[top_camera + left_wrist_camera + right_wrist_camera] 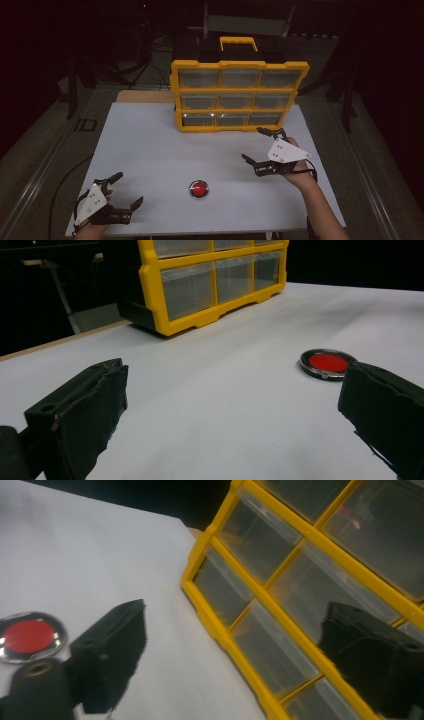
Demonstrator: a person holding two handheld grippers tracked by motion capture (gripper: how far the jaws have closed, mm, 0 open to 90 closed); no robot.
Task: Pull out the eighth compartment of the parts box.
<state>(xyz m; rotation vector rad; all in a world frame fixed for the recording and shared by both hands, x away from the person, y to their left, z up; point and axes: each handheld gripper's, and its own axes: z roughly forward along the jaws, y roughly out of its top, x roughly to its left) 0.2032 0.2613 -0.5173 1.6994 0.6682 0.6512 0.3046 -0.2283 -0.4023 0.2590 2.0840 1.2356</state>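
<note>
A yellow organizer point(239, 95) with several clear drawers stands upright at the back middle of the white table point(150, 145). A round red button point(199, 189) in a metal ring lies near the table's front middle. My left gripper point(127, 190) rests at the front left, open and holding nothing, with the red button point(327, 362) just beyond its right jaw and the organizer point(200, 290) farther off. My right gripper point(252, 145) hovers in front of the organizer's lower right, open and holding nothing. In the right gripper view the organizer's point(300, 555) drawers are close ahead and the button point(30, 636) lies at the left.
A black case with a yellow handle point(239, 44) stands behind the organizer. A strip of wooden board point(145, 96) shows at the table's back left edge. Dark floor, stands and cables surround the table.
</note>
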